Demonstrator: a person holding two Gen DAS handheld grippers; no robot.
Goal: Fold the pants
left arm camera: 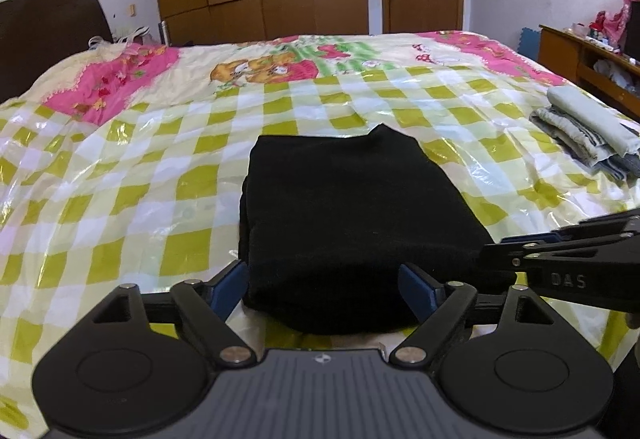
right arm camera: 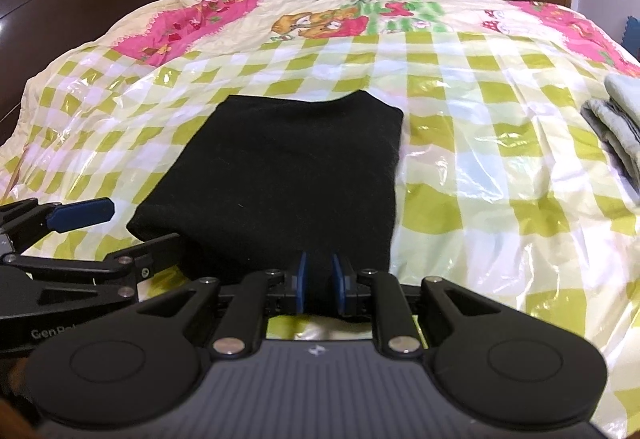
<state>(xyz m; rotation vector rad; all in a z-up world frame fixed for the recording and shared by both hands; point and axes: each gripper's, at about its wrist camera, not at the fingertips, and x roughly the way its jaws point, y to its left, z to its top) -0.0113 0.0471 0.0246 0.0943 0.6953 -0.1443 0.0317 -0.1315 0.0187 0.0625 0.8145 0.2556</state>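
Note:
The black pants (left arm camera: 352,215) lie folded into a thick rectangle on the bed, also seen in the right wrist view (right arm camera: 288,175). My left gripper (left arm camera: 324,287) is open, its blue pads on either side of the bundle's near edge. My right gripper (right arm camera: 319,285) is shut on the near right edge of the pants, the dark cloth pinched between its blue pads. The right gripper shows from the side in the left wrist view (left arm camera: 516,247). The left gripper shows at the left of the right wrist view (right arm camera: 116,227).
The bed carries a yellow-green checked plastic sheet (left arm camera: 160,175) over a pink cartoon bedspread (left arm camera: 120,79). A stack of folded grey and pale green clothes (left arm camera: 588,127) lies at the right edge of the bed. A wooden desk (left arm camera: 588,55), wardrobe and door stand behind.

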